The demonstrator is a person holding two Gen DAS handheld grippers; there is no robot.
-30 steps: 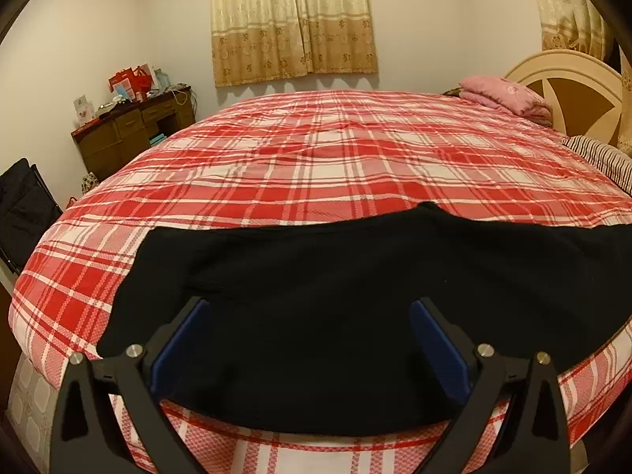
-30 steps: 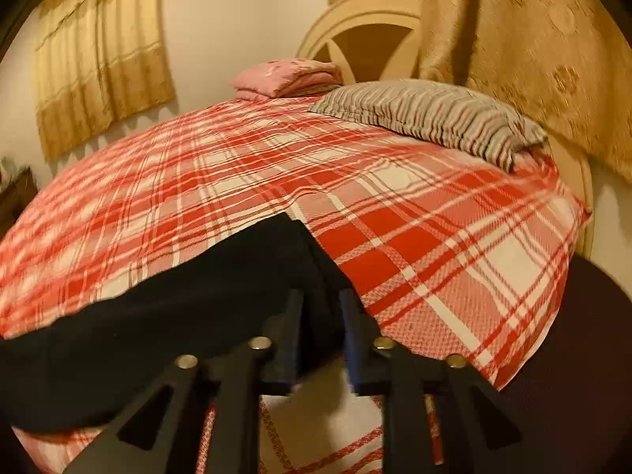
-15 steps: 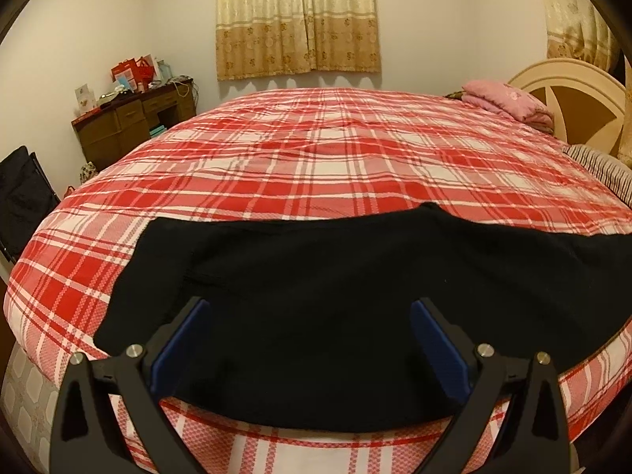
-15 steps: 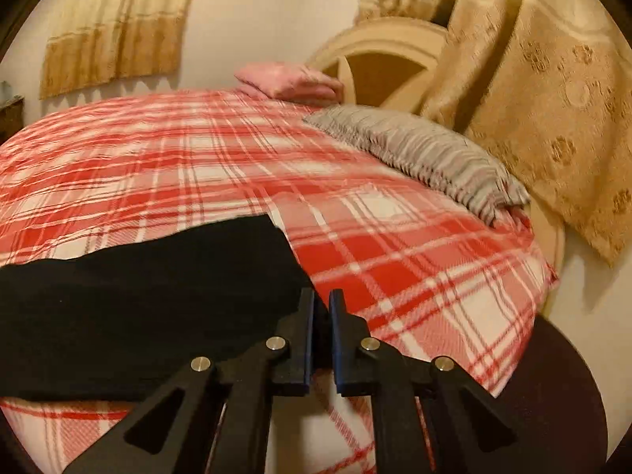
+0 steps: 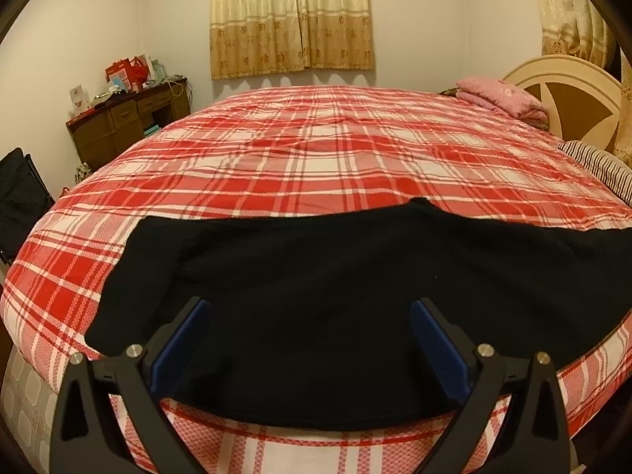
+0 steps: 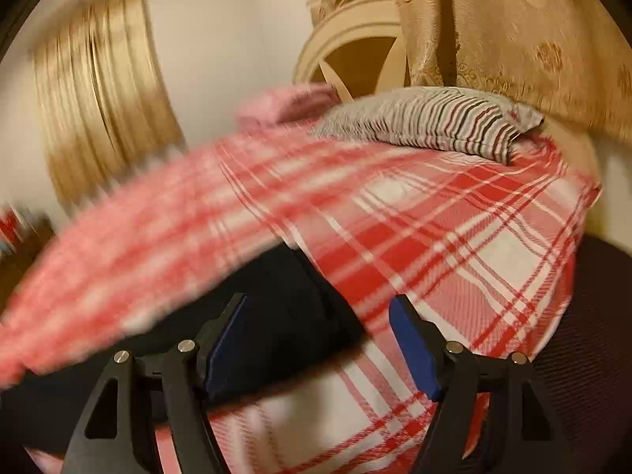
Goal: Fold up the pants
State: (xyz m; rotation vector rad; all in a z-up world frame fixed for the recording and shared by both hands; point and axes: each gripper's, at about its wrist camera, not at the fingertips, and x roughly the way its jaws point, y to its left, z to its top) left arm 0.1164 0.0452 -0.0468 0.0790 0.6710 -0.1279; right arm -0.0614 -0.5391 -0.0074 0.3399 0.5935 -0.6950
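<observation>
Black pants (image 5: 335, 300) lie flat across the near edge of a red plaid bed (image 5: 316, 158), stretching left to right. My left gripper (image 5: 308, 316) is open and empty, hovering just above the pants' middle. In the blurred right wrist view, the pants' end (image 6: 284, 308) lies on the bed between and behind my right gripper's fingers. My right gripper (image 6: 318, 306) is open and holds nothing.
A striped pillow (image 6: 426, 122) and a pink folded blanket (image 5: 501, 96) lie by the cream headboard (image 5: 568, 94). A brown desk (image 5: 126, 122) with clutter stands at far left, a black bag (image 5: 19, 197) beside it. Curtains (image 5: 292, 15) hang on the far wall.
My right gripper has opened and let go of the pants' end, and its view has swung, blurring. My left gripper stays open in about the same place.
</observation>
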